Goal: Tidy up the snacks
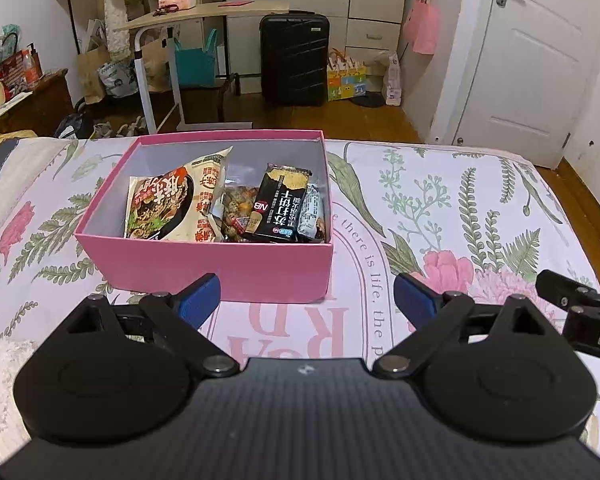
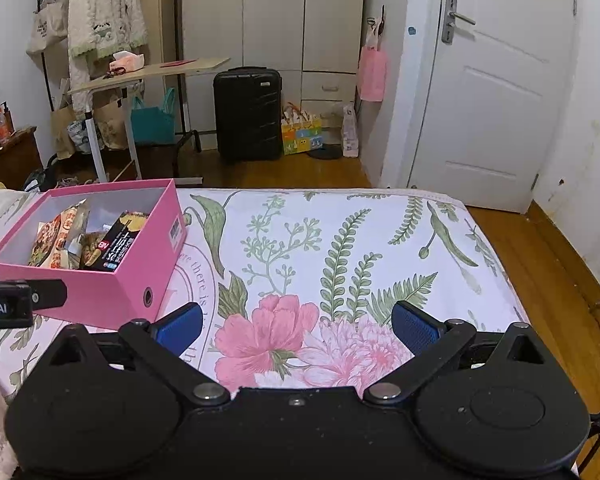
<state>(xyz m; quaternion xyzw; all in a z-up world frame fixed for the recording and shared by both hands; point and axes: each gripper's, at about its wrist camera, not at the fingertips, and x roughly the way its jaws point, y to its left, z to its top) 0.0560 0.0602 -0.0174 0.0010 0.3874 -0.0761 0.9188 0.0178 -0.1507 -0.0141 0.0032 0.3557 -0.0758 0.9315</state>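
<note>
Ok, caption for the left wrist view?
Open left gripper faces a pink cardboard box of packaged snacks on a floral bedsheet.

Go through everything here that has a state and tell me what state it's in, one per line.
Pink box: lid off, open, snacks inside.
Noodle packet: in the box, leaning, sealed.
Black cracker pack: in the box, propped up.
Left gripper: open, empty.
Right gripper: open, empty.
Door: shut.
Suitcase: upright, closed.
Wardrobe doors: shut.
</note>
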